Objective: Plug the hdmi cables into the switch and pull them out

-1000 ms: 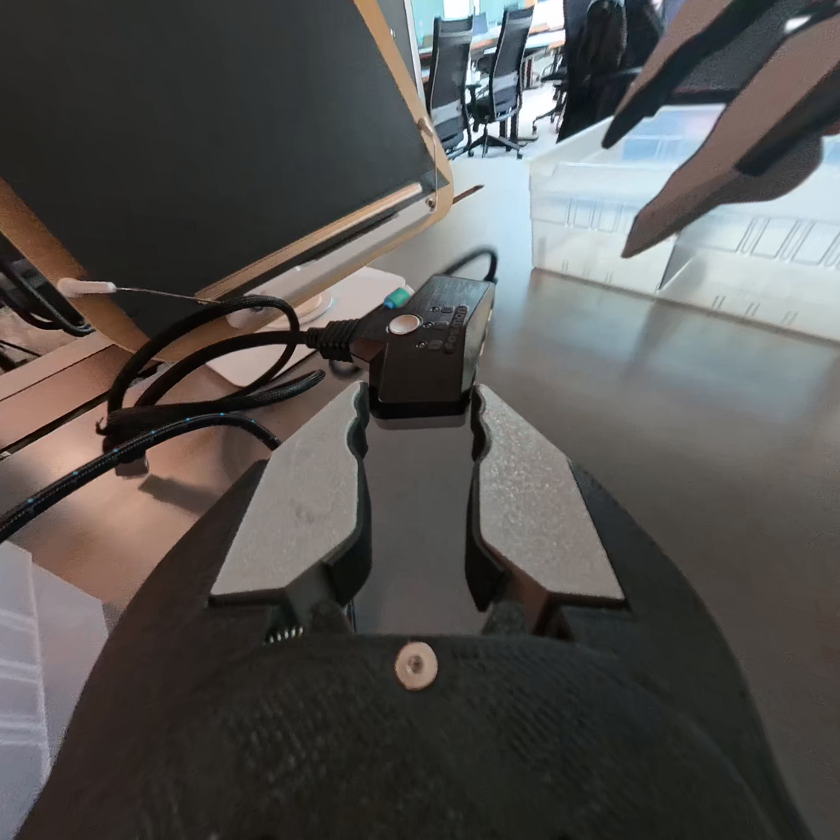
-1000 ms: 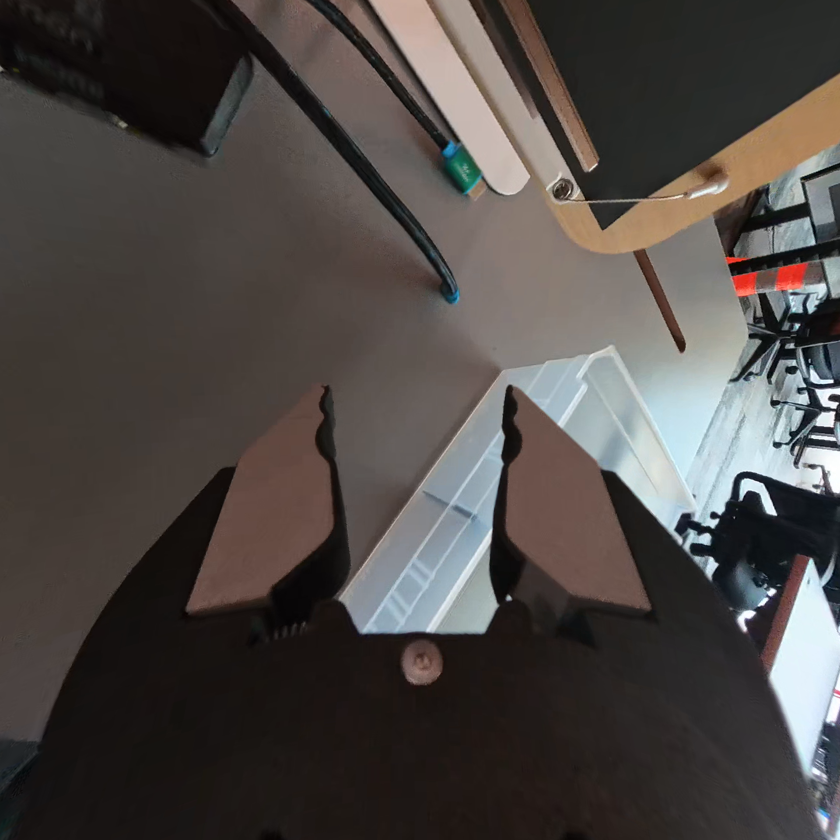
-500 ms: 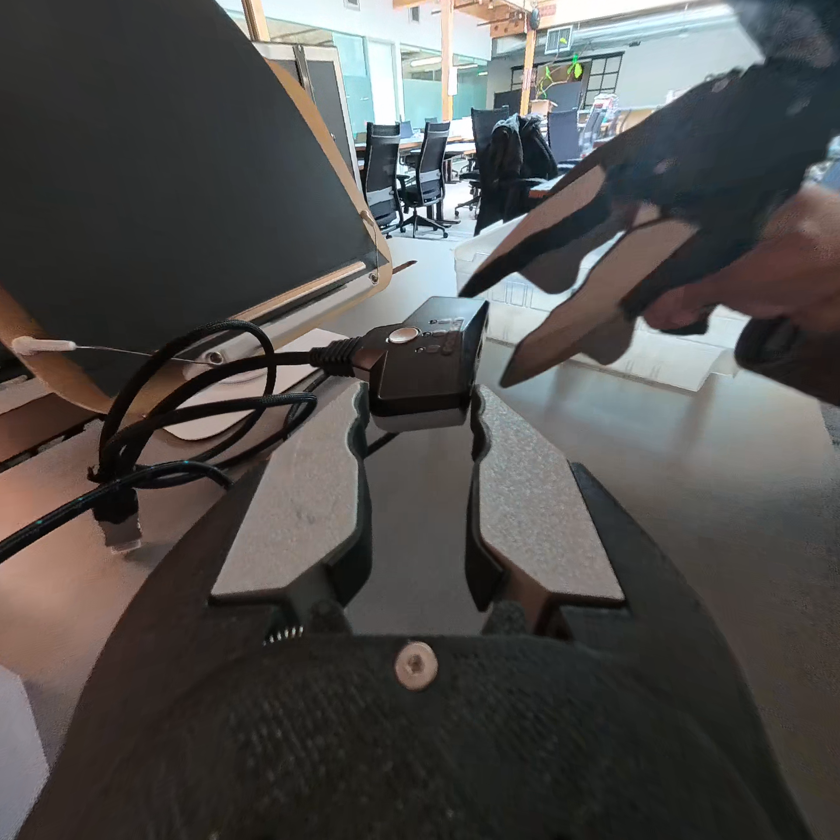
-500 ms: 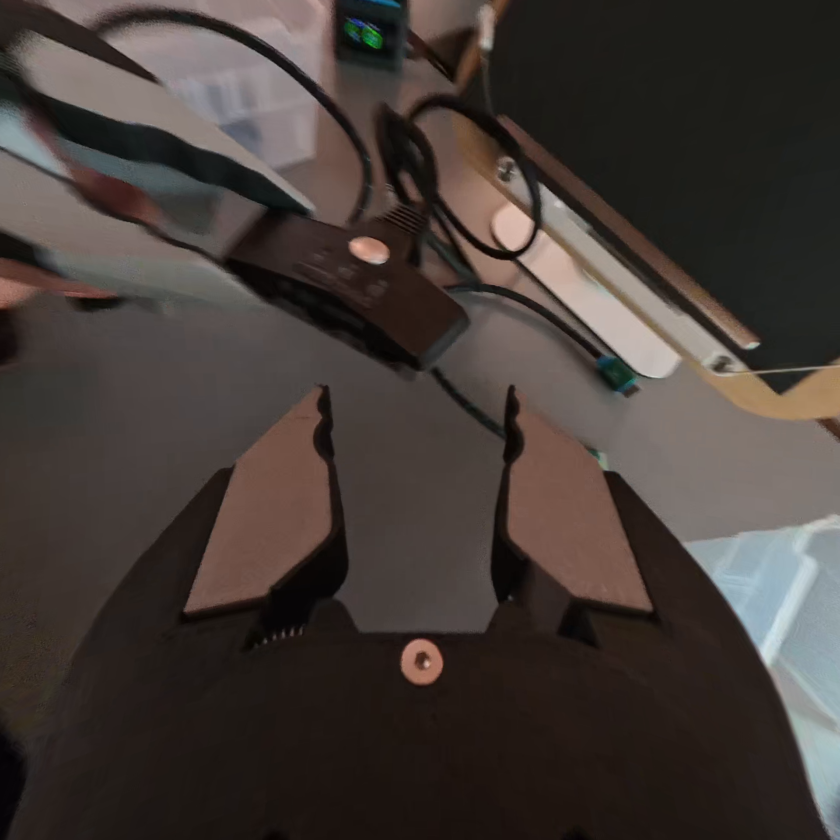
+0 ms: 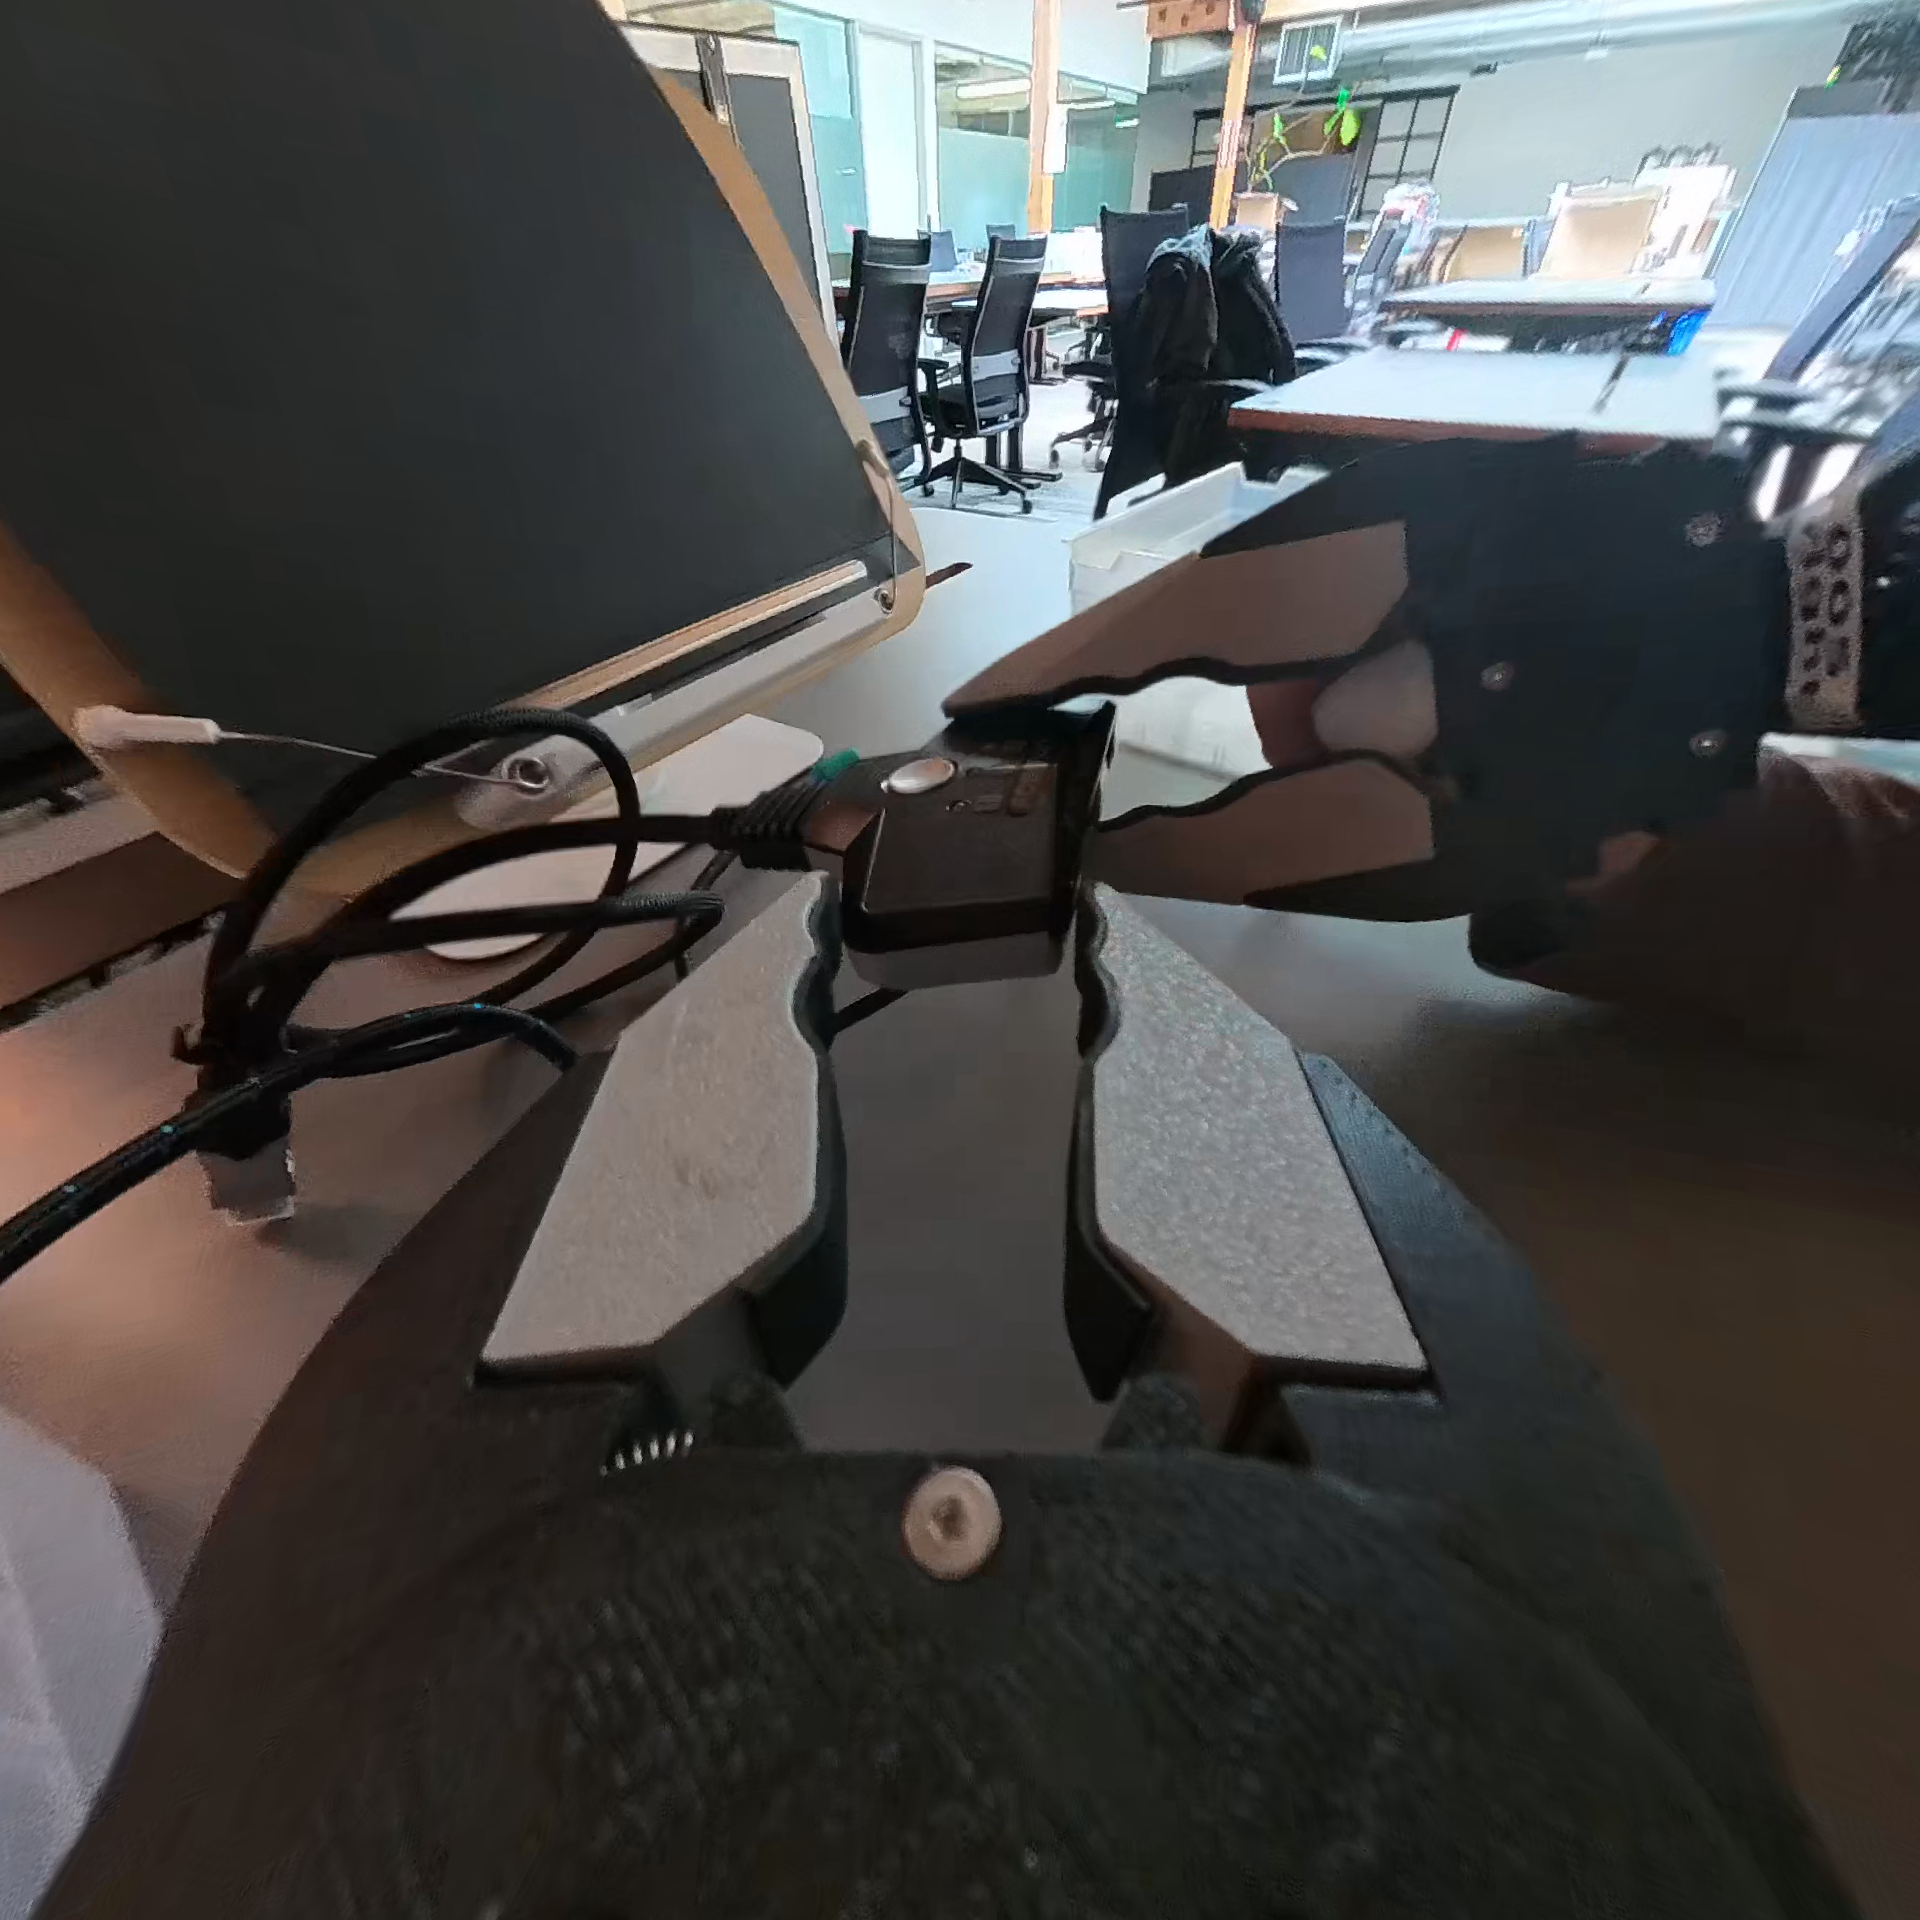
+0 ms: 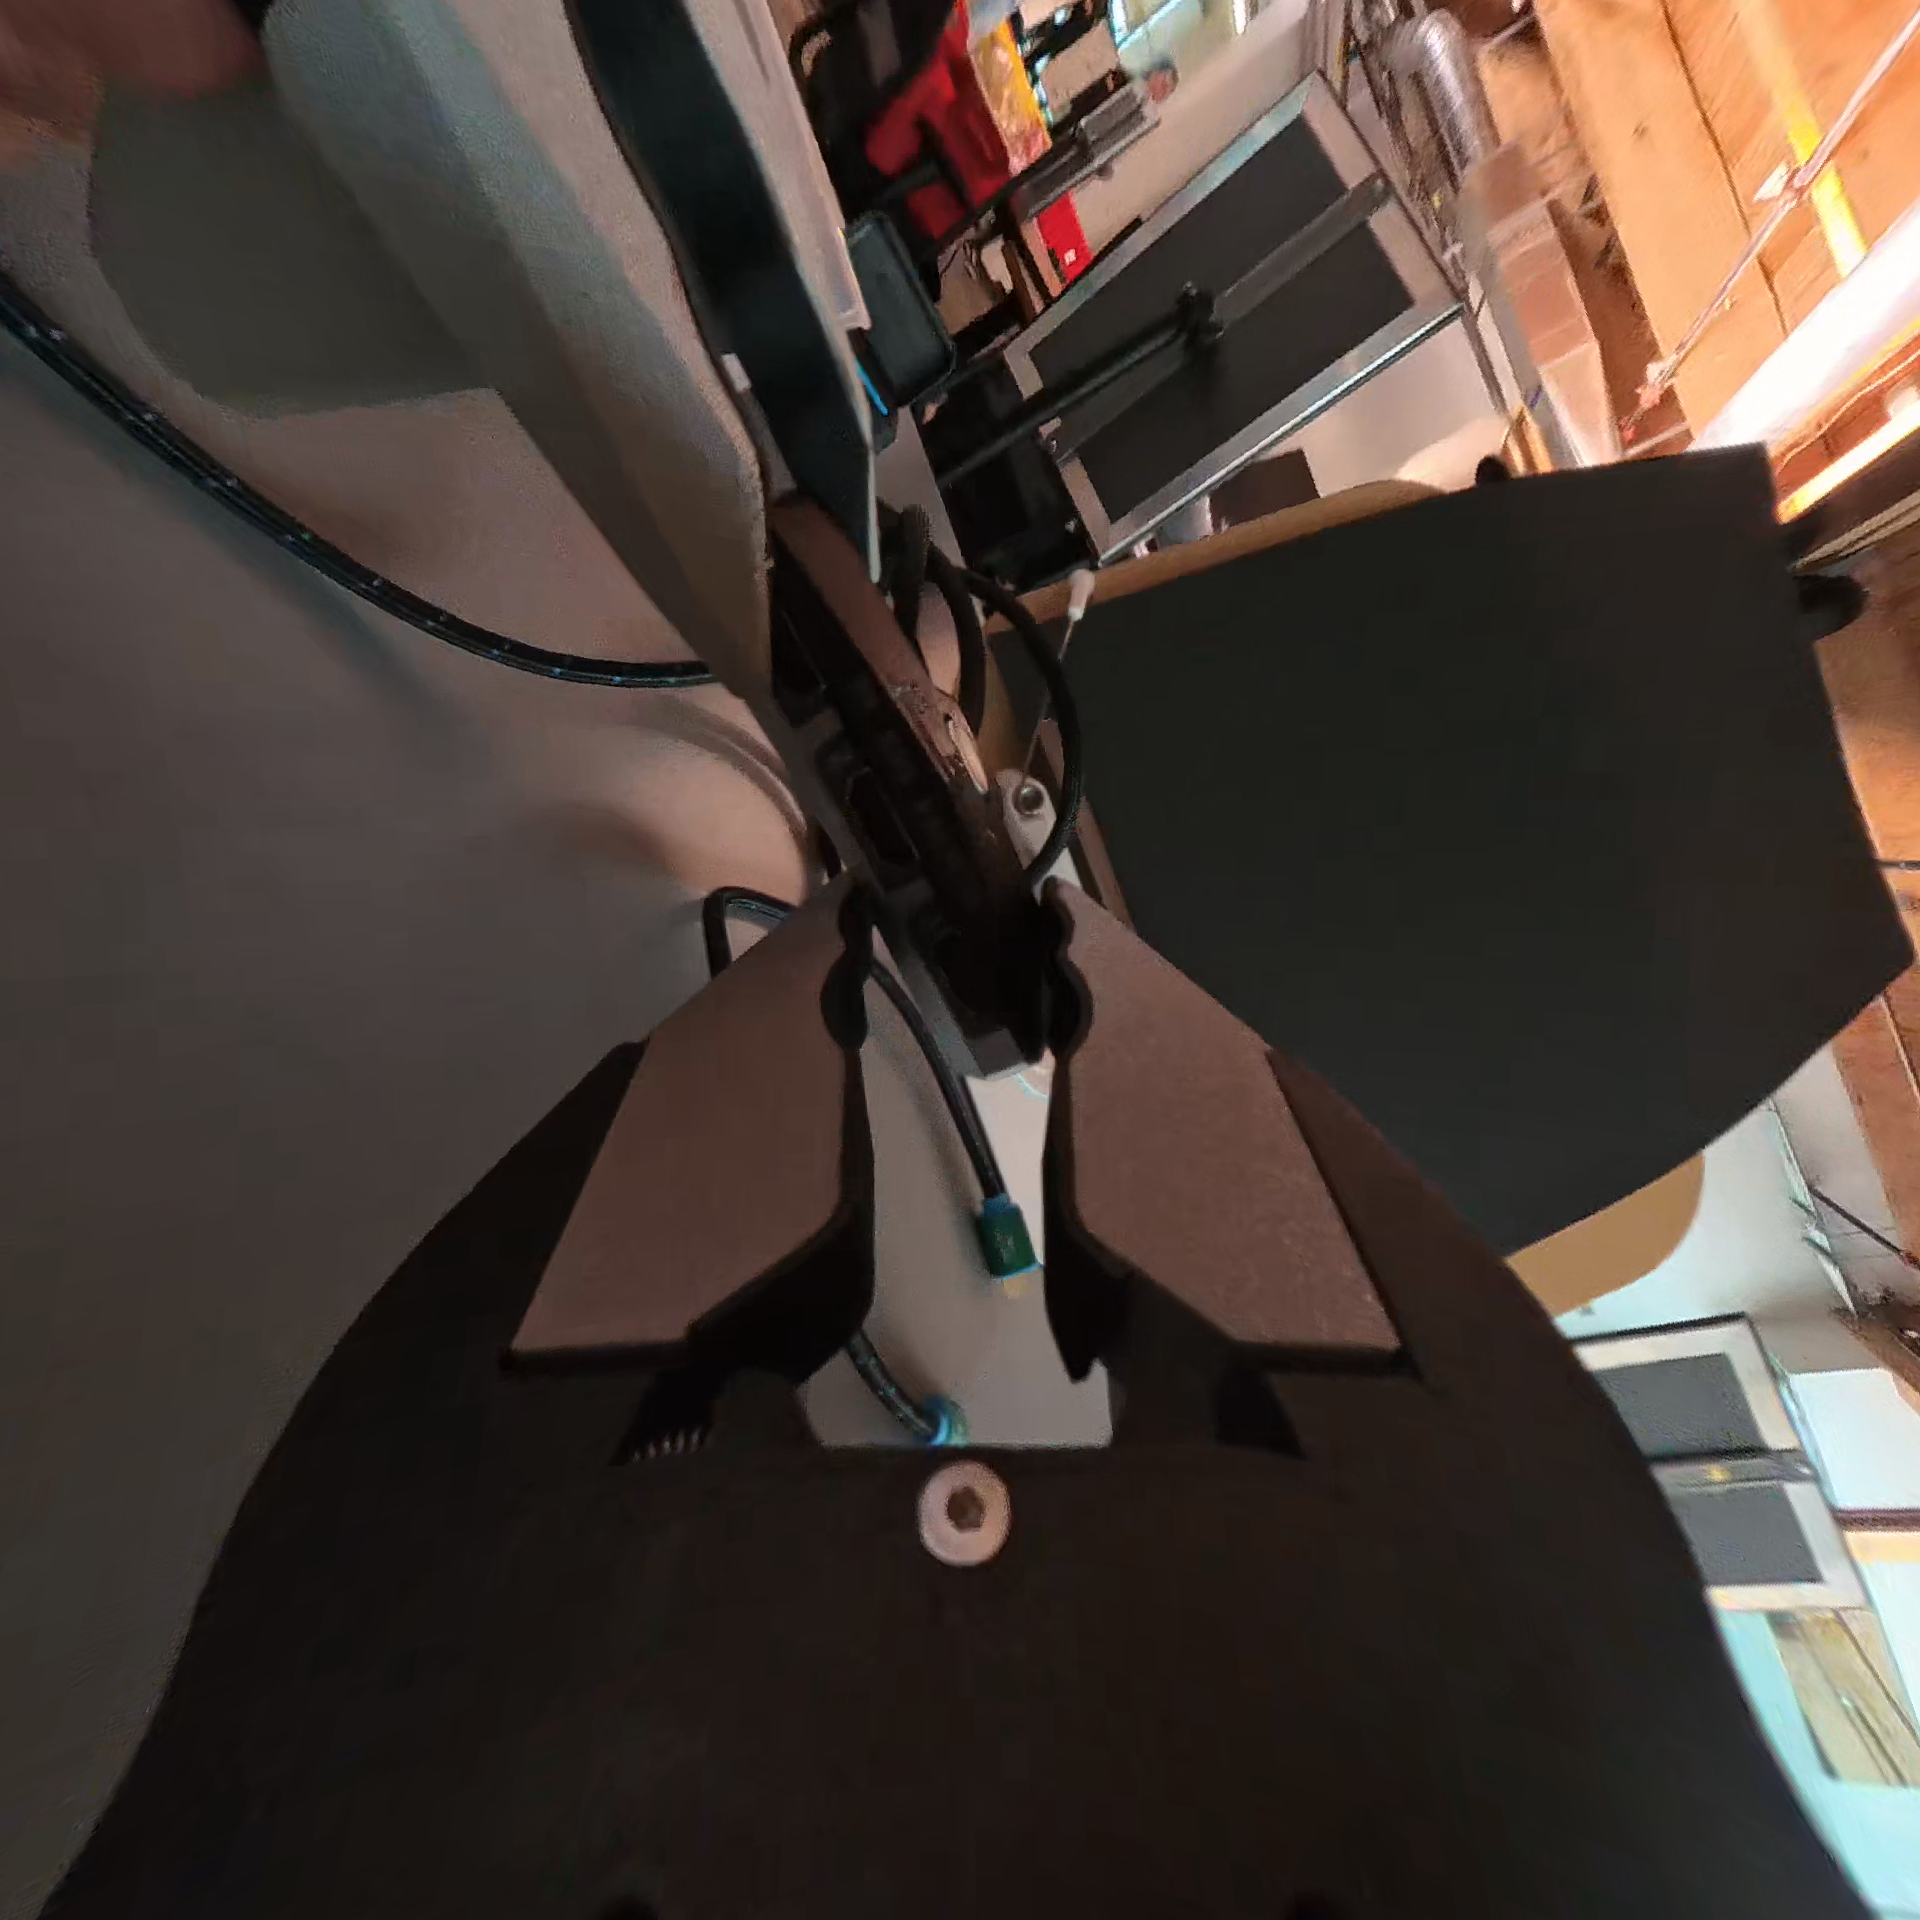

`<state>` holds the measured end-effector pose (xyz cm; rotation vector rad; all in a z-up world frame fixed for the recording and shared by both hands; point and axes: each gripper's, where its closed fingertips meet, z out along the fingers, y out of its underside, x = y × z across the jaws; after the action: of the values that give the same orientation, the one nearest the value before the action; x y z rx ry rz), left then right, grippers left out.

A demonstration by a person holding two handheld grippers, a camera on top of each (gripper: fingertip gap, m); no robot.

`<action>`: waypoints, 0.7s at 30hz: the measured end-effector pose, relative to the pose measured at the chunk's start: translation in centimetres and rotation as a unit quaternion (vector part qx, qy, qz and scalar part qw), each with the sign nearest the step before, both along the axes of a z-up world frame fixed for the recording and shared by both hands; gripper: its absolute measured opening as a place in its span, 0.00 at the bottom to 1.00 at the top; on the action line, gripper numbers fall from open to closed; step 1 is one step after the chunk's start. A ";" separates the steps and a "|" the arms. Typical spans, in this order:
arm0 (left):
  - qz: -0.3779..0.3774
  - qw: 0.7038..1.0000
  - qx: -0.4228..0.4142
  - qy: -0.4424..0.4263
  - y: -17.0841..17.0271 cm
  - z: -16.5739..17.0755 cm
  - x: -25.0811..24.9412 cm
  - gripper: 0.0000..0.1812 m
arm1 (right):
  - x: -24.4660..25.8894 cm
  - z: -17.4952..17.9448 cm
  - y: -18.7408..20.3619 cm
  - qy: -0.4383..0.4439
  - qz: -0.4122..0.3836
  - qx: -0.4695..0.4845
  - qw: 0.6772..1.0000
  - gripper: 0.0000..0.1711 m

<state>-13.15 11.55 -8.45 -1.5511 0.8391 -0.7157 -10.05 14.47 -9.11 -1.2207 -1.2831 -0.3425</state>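
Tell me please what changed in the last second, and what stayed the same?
The right gripper came in from the upper right and now straddles the far end of the switch, one finger above, one below; whether it grips is unclear. The left gripper stays shut on the switch's near end, lifted slightly. One black cable remains plugged in, and the loose green-tipped plug still lies on the table.

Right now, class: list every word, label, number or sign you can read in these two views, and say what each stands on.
Nothing here is clear enough to quote.
Black switch: tiny markings beside its buttons, too small to read.
Right hand-held gripper: cut-out characters on its body, turned sideways and blurred.
Coloured boxes on the far shelves: print blurred beyond reading.
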 end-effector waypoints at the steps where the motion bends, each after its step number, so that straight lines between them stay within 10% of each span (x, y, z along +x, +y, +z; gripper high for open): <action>1: 0.004 1.000 0.012 0.010 0.0 -0.1 0.0 0.24 | 0.0 -0.3 0.0 0.004 0.008 -0.003 1.000 0.16; 14: 0.144 0.906 0.332 0.221 0.5 -0.2 0.9 0.20 | 2.8 1.1 -0.5 0.037 0.075 0.013 0.996 0.12; 21: 0.143 0.903 0.352 0.202 -0.5 0.2 2.1 0.26 | 1.8 -0.2 -2.5 -0.002 0.134 0.007 0.991 0.10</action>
<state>-11.00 11.01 -8.24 -1.1192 1.0006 0.1479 -8.25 12.01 -9.26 -1.0194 -1.4253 -0.1585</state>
